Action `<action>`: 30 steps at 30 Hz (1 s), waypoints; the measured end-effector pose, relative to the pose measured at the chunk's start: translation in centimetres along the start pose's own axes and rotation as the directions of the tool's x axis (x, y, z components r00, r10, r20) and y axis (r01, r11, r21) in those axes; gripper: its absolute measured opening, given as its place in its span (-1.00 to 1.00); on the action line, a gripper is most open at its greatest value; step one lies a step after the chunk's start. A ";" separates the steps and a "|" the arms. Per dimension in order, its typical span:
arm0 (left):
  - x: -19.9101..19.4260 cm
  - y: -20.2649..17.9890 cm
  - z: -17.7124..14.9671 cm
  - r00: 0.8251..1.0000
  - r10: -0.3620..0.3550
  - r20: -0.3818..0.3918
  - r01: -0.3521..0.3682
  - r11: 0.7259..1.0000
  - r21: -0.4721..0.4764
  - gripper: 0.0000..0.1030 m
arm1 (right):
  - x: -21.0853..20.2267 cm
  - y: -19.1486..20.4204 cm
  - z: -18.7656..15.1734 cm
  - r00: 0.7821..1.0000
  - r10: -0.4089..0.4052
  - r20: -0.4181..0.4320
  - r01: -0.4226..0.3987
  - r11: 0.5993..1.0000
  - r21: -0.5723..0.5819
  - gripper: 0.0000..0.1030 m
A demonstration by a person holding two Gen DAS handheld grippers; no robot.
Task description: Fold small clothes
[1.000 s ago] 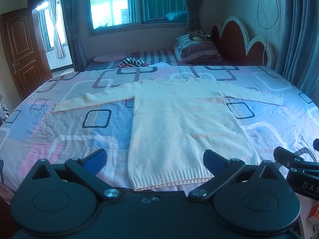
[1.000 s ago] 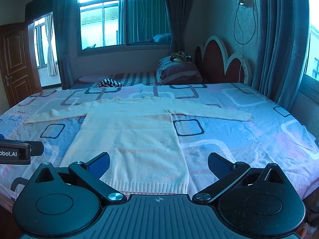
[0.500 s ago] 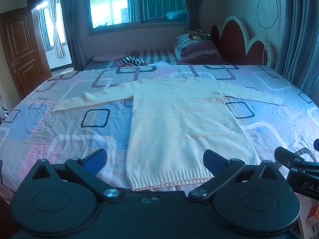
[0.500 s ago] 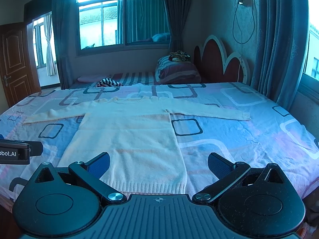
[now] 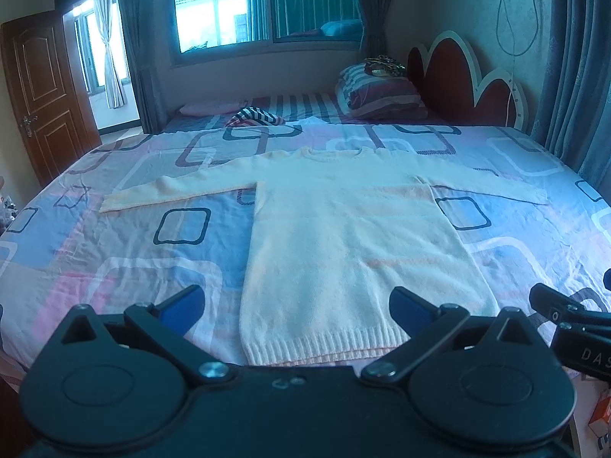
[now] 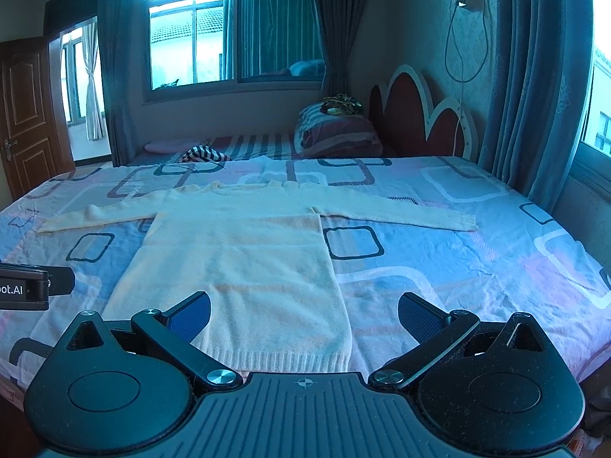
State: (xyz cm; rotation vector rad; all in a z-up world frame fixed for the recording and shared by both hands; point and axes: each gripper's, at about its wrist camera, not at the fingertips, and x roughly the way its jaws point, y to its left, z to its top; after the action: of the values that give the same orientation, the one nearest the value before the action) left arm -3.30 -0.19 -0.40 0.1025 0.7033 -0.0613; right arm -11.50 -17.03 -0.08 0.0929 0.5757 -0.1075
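Almost nothing has moved since one second ago: both grippers hang at nearly the same place before the hem of the sweater (image 5: 343, 244), and only the left view has shifted a little, so the hem now sits slightly more to the left between its fingers.

The left gripper (image 5: 296, 305) is held level above the near edge of the bed (image 5: 126, 252), looking along the sweater toward its collar. Its jaws are spread wide and hold nothing; the ribbed hem lies between them, lower down. The right gripper (image 6: 303, 315) is in the same pose just beside it, on the right side of the sweater, also spread wide and empty. Its left finger (image 6: 189, 315) is over the hem, and its right finger is over bare bedsheet.

The cream sweater lies flat and face up on the bed. Its long axis runs from the hem, nearest to the grippers, away to the collar, which points toward the striped pillow (image 5: 382, 93). Both sleeves are stretched out sideways from the shoulders.
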 end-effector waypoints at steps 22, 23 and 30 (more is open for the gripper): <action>4.6 0.1 2.3 1.000 0.020 -0.007 -0.020 1.000 -0.018 0.98 | 4.2 -2.0 1.8 0.999 -0.043 -0.004 0.043 0.999 -0.001 1.00; 5.0 0.2 2.5 1.000 0.020 -0.007 -0.020 1.000 -0.023 0.98 | 4.6 -2.2 1.9 0.999 -0.045 -0.003 0.046 0.999 0.003 1.00; 9.2 0.6 4.5 1.000 0.030 -0.008 -0.030 0.998 -0.051 0.98 | 8.4 -5.1 3.6 0.999 -0.053 0.002 0.052 0.997 0.057 1.00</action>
State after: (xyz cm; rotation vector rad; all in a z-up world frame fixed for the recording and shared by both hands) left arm 6.64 -0.30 -2.94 0.0640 0.7095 -0.0142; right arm -3.19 -23.19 -1.93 0.1330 0.5716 -0.1751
